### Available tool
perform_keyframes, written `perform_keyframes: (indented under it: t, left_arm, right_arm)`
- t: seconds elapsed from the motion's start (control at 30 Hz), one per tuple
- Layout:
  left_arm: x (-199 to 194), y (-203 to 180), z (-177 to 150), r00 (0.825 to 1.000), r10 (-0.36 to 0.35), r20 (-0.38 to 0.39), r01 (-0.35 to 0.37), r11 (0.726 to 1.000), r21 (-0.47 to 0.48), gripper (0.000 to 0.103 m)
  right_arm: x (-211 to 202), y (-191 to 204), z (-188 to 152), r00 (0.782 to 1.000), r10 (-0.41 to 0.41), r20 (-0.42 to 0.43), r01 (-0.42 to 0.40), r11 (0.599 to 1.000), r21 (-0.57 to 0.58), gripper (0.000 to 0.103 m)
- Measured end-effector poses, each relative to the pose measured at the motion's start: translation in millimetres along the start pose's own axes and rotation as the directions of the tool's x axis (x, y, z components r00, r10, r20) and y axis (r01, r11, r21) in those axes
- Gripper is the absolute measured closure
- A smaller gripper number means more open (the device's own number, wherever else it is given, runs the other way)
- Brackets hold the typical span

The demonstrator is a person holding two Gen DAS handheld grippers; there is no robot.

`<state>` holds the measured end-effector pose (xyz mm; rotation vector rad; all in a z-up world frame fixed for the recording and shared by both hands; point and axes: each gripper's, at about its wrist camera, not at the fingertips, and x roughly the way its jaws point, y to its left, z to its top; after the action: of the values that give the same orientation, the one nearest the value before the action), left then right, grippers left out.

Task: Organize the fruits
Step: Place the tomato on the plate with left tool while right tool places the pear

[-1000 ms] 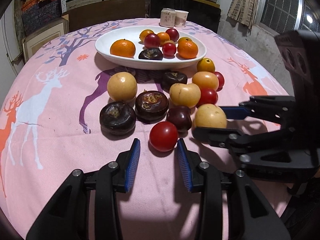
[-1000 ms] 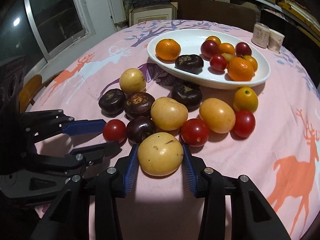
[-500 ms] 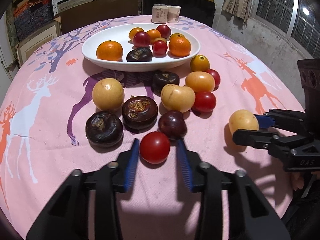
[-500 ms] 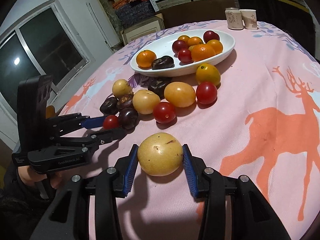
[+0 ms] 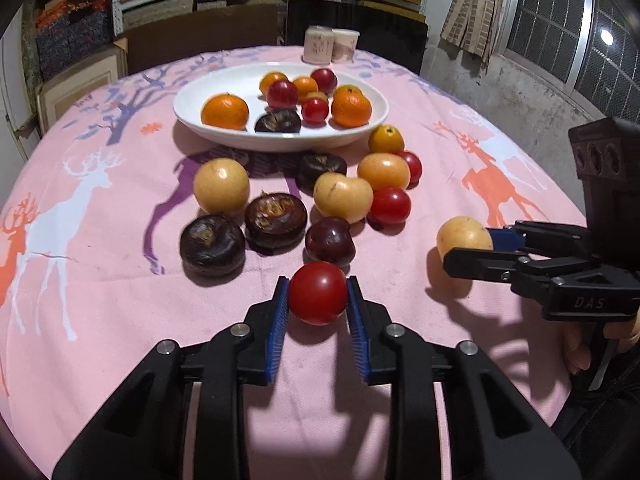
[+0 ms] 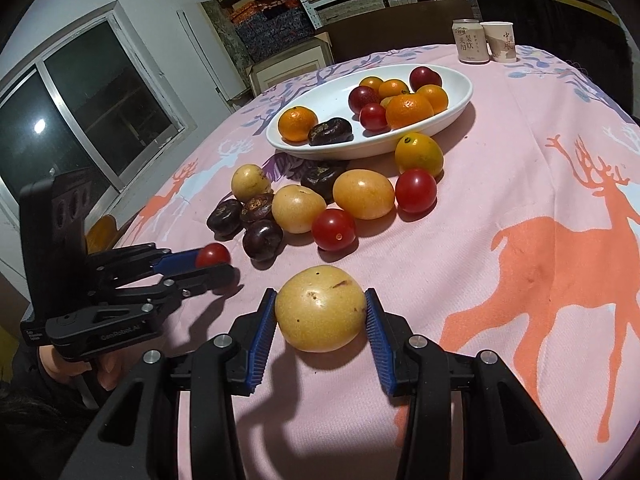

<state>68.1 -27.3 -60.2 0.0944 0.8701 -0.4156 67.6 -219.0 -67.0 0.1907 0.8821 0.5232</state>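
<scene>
The left gripper (image 5: 318,300) pinched a red tomato (image 5: 317,298) on the pink tablecloth (image 5: 100,280), while the right gripper (image 5: 470,246) clasped a yellow fruit (image 5: 462,236).

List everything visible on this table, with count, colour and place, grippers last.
plate: 1, white, far middle of table
fruit on plate: about nine, orange, red and dark
loose pile: about ten, yellow, red, dark and orange, in front of plate
tomato: 1, red, between left gripper's pads
yellow fruit: 1, between right gripper's pads
can: 1, pale, far edge
cup: 1, pale, beside can
tablecloth: 1, pink with deer
left gripper: black, blue pads, just closed on tomato
right gripper: black, blue pads, shut on yellow fruit
</scene>
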Motion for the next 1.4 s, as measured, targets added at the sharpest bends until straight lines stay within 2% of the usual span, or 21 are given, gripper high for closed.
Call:
perform_keyframes:
  t: [0.27, 0.43, 0.57, 0.8, 0.97, 1.0, 1.03, 1.07, 1.1, 1.3, 1.4]
  left_arm:
    - [-35, 12, 21, 0.991, 0.014, 0.136, -0.009, 0.999, -0.033, 0.076]
    - [-35, 22, 60, 0.985, 0.050, 0.166, -0.049, 0.999, -0.012, 0.075]
    - [-22, 33, 100, 0.981, 0.061, 0.182, -0.061, 0.998, -0.010, 0.075]
    - [39, 62, 175, 0.991, 0.041, 0.127, -0.031, 0.997, -0.077, 0.075]
    - [88, 69, 194, 0.998, 0.055, 0.037, -0.051, 0.994, -0.098, 0.075]
    - [92, 69, 194, 0.998, 0.059, 0.033, -0.055, 0.993, -0.100, 0.071]
    - [96, 70, 193, 0.998, 0.064, 0.029, -0.061, 0.993, -0.104, 0.064]
    - [97, 70, 191, 0.997, 0.068, 0.033, -0.064, 0.992, -0.109, 0.048]
    - [95, 71, 189, 0.996, 0.069, 0.047, -0.064, 0.992, -0.113, 0.041]
    - [69, 68, 175, 0.996, 0.047, 0.078, -0.037, 0.992, -0.122, 0.039]
    - [41, 61, 155, 0.993, 0.066, 0.102, -0.056, 0.994, -0.094, 0.030]
  right_arm:
    - [-10, -5, 9, 0.999, 0.027, 0.042, -0.028, 0.999, 0.035, 0.059]
    - [-30, 8, 46, 0.990, -0.024, 0.137, 0.029, 0.999, -0.036, 0.059]
    - [-28, 21, 82, 0.980, -0.063, 0.190, 0.085, 0.990, -0.111, 0.059]
    - [22, 19, 124, 0.972, -0.129, 0.195, 0.161, 0.973, -0.162, 0.059]
    - [59, 17, 133, 0.971, -0.171, 0.169, 0.201, 0.963, -0.181, 0.058]
    - [62, 17, 133, 0.971, -0.172, 0.168, 0.203, 0.961, -0.187, 0.058]
    - [63, 17, 133, 0.970, -0.170, 0.171, 0.202, 0.960, -0.192, 0.049]
    - [61, 17, 131, 0.967, -0.172, 0.188, 0.208, 0.959, -0.191, 0.042]
    - [57, 17, 130, 0.962, -0.170, 0.212, 0.212, 0.959, -0.189, 0.041]
    - [34, 11, 120, 0.954, -0.148, 0.260, 0.192, 0.969, -0.154, 0.041]
    - [13, 5, 109, 0.946, -0.147, 0.289, 0.189, 0.974, -0.123, 0.040]
